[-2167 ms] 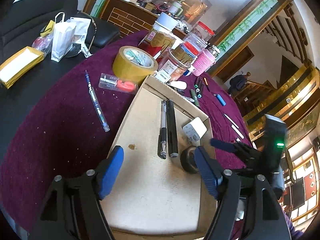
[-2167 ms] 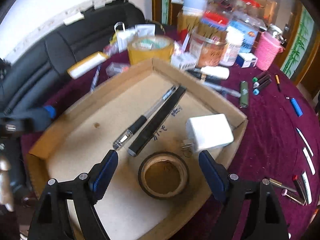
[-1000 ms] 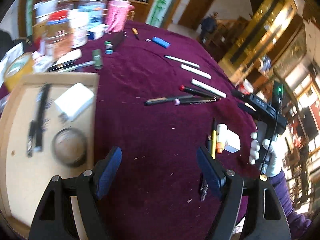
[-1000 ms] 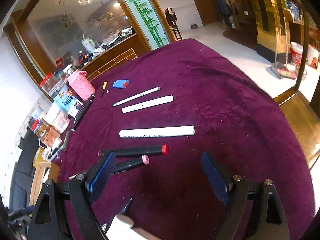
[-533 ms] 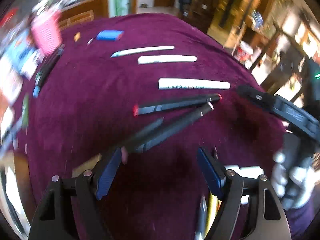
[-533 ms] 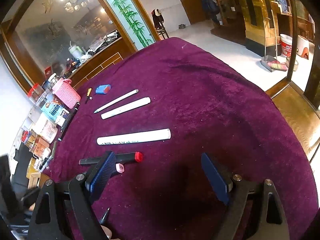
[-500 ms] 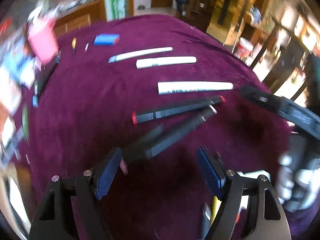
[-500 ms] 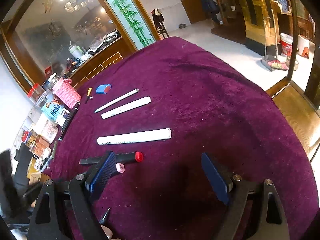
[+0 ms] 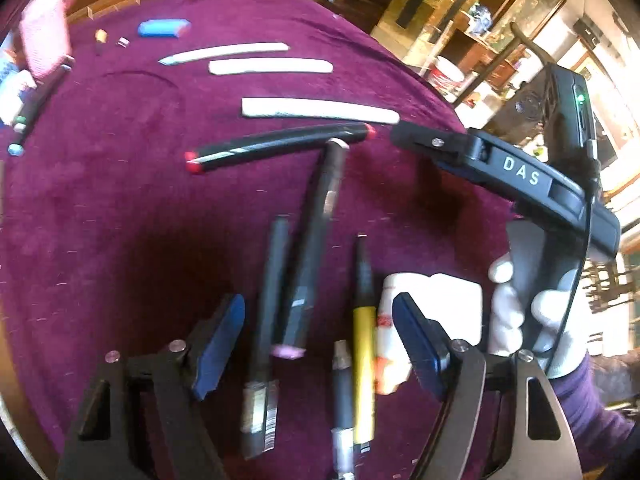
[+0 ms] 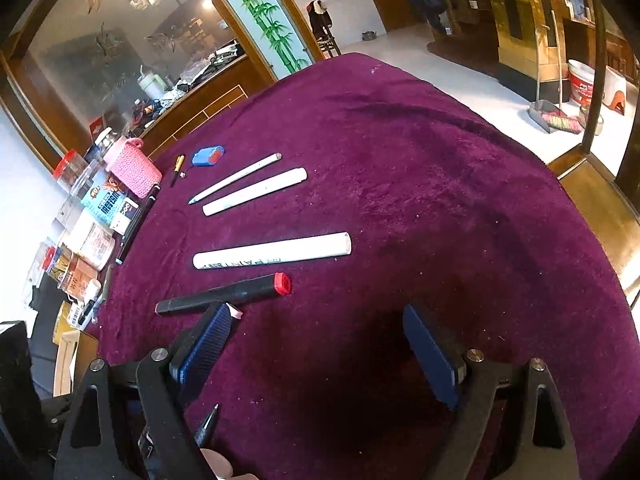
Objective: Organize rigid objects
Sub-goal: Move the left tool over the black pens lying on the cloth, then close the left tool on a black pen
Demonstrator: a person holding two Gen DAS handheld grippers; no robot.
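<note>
My left gripper [image 9: 320,340] is open and hovers low over a cluster of pens on the purple cloth. Between its blue pads lie a dark pen [image 9: 272,300], a black marker with a pink cap [image 9: 316,240] and a yellow pen [image 9: 364,344]; the pads touch none of them. A white plug block [image 9: 436,308] sits by the right pad. My right gripper [image 10: 318,350] is open over bare cloth. Just beyond it lie a red-capped black marker [image 10: 224,294] and a white marker [image 10: 272,255].
Farther back lie two white pens [image 10: 256,191] and a small blue item [image 10: 208,156]. Jars, boxes and a pink knitted holder [image 10: 134,168] line the table's left edge. A gloved hand [image 9: 516,312] holds the other tool's handle at the right of the left wrist view.
The left gripper swung away from the cardboard box, across the cloth, and came down over the pen cluster, rolling as it went. The right gripper stayed nearly still. Both remained open.
</note>
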